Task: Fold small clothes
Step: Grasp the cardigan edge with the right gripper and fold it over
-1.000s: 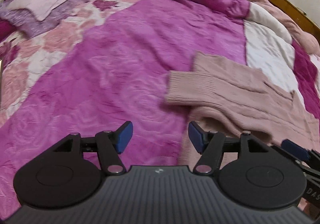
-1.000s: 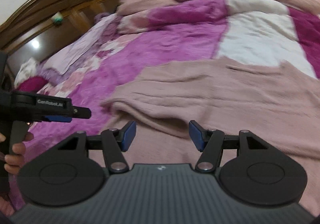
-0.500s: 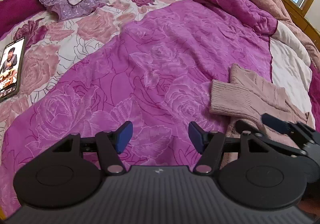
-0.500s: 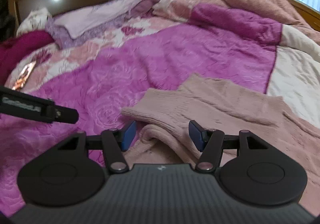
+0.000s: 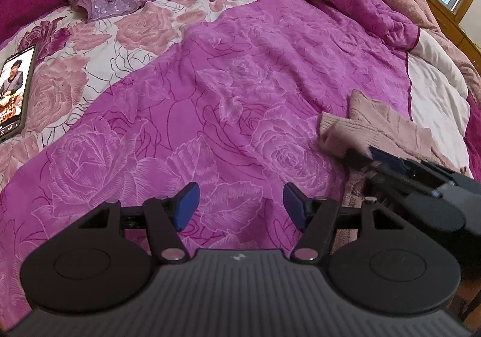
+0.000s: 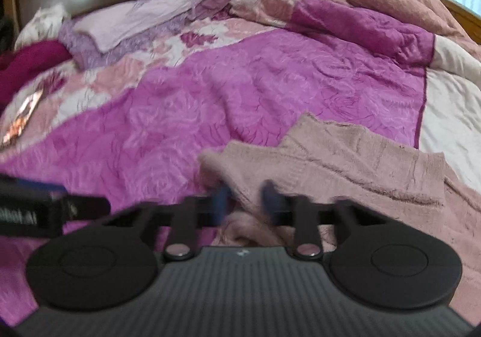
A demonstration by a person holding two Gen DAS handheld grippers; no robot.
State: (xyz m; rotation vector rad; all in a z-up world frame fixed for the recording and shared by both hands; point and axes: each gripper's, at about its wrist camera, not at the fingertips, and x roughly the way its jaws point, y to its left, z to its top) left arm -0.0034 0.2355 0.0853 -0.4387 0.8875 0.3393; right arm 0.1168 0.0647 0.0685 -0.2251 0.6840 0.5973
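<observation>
The left gripper (image 5: 240,206) is hovering over the magenta bedspread (image 5: 210,114) with its blue fingers spread wide and nothing between them. The right gripper (image 6: 245,203) is reaching into the near fold of the pink knitted sweater (image 6: 354,168), which is lying on the bedspread's right part; its fingers are sitting closer together with knit between them, though motion blur is making it hard to tell whether they are actually gripping. A phone (image 5: 13,90) is lying far left.
</observation>
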